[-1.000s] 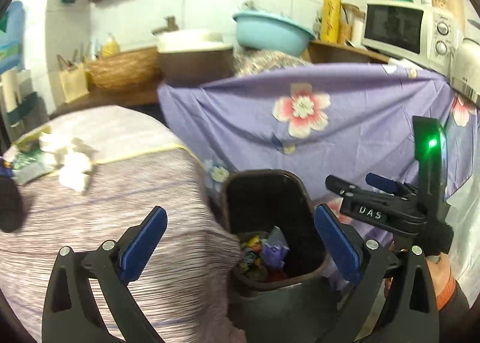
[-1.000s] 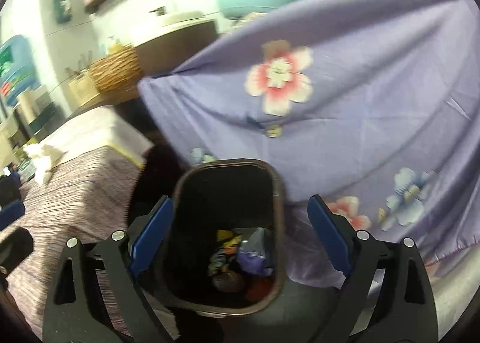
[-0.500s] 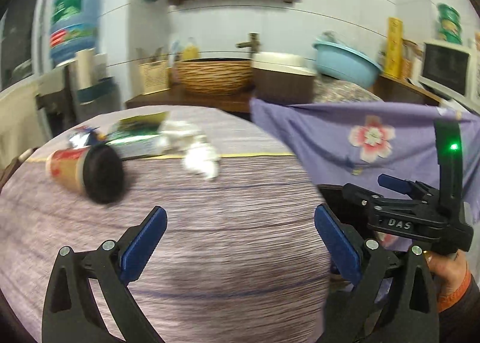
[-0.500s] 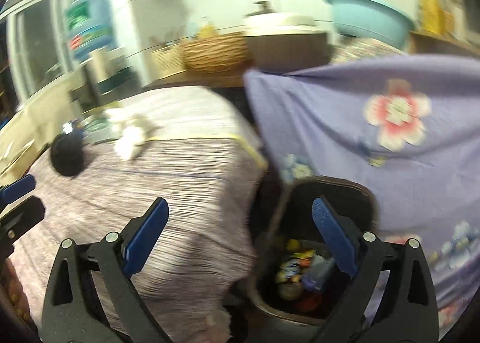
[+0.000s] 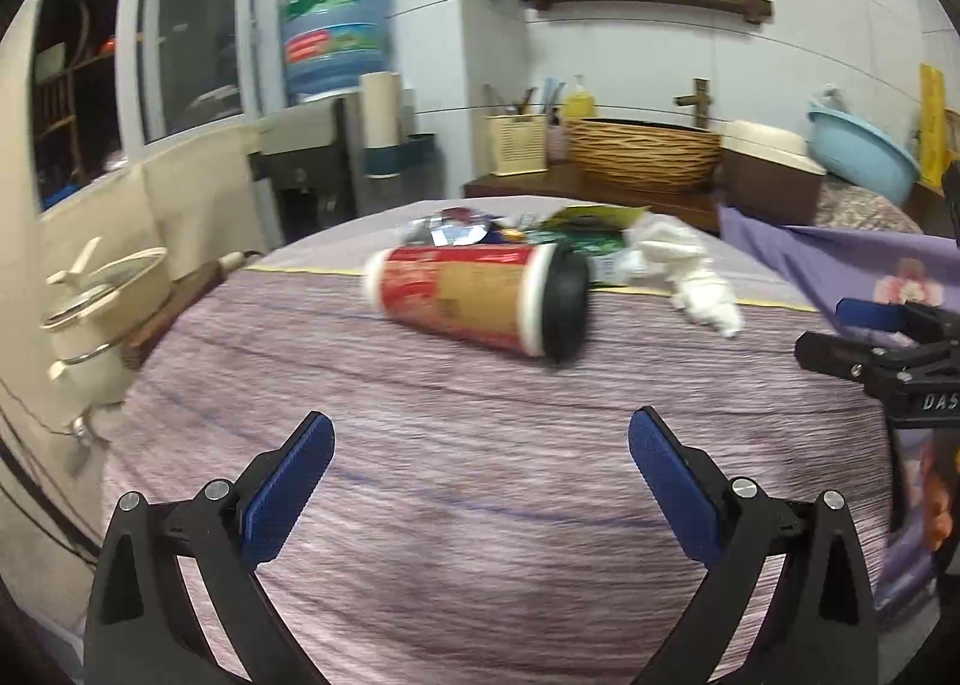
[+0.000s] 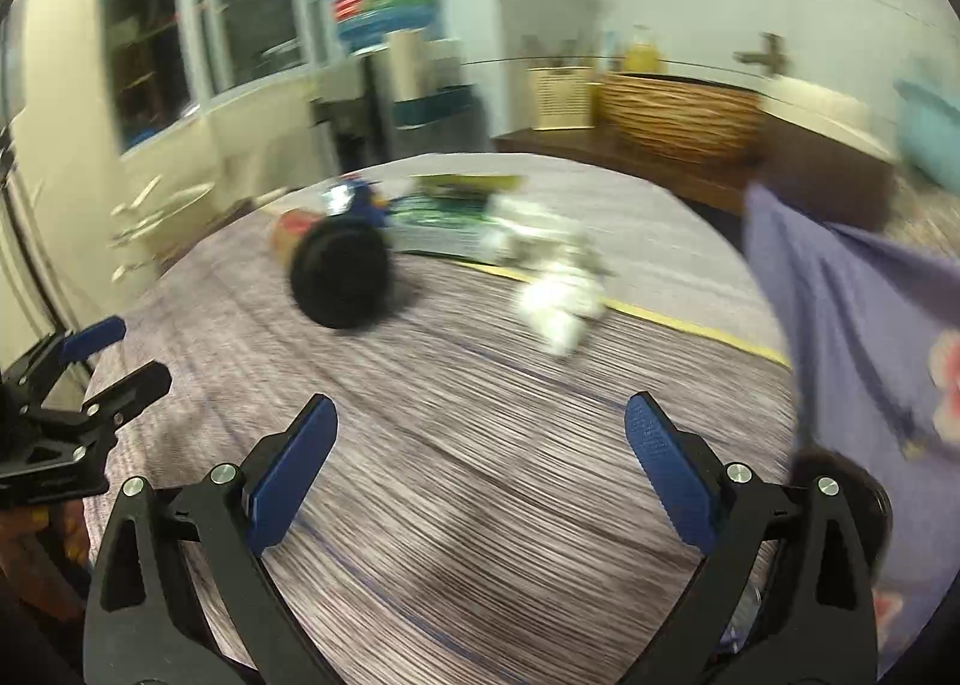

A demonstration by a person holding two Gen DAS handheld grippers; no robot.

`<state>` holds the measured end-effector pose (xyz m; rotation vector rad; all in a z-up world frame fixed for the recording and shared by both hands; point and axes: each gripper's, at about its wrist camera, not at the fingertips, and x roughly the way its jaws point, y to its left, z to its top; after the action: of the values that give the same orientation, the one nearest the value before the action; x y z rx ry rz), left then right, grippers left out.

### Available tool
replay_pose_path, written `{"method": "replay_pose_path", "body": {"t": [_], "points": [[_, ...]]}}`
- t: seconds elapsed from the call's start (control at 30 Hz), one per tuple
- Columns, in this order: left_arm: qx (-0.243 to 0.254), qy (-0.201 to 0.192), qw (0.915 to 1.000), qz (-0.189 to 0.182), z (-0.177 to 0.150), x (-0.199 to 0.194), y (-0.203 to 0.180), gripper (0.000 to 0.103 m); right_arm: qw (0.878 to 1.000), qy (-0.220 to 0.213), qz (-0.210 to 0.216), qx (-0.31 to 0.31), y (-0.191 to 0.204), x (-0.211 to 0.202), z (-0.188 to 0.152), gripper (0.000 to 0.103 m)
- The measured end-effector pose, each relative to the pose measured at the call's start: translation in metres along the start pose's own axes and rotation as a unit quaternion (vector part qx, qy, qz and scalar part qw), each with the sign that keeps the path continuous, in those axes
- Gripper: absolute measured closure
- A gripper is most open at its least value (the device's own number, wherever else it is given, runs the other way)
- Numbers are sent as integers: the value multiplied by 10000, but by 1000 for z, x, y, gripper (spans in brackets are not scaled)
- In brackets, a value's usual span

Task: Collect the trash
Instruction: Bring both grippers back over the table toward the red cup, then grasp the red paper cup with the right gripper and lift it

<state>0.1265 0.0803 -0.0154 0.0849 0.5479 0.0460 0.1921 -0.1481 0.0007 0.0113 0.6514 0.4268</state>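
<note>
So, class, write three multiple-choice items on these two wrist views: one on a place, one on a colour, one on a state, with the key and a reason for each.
1. Where is the crumpled white tissue relative to the paper cup in the left wrist view?
A. To its right
B. Inside it
C. To its left

2. What colour is the cup's lid?
A. White
B. Black
C. Green

3. What state is the left claw in?
A. Shut on the cup
B. Shut on the tissue
C. Open, holding nothing

Key:
1 A: the tissue lies on the striped tablecloth to the right of the cup's lid end.
2 B: the cap on the red and tan cup is black.
3 C: its blue pads stand wide apart over bare cloth, as do those of the right claw.
</note>
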Motion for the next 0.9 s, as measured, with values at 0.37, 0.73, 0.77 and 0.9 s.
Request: {"method": "replay_pose_path", "body": {"t": [0.37,0.73,0.77,0.9], "points": [[-427,139,9982,386,-18,-4,80,5,9822,441,667,-1701,106,62,64,8],[-608,105,9980,141,-25,-3,103,5,9408,1326,640,-3054,171,156,120,8],[-588,112,9981,125,-25,-3,104,5,9361,1487,574,-3136,175,169,122,8],[-554,117,9984,70,-25,-1,106,5,9211,1957,308,-3352,186,209,124,8]]}}
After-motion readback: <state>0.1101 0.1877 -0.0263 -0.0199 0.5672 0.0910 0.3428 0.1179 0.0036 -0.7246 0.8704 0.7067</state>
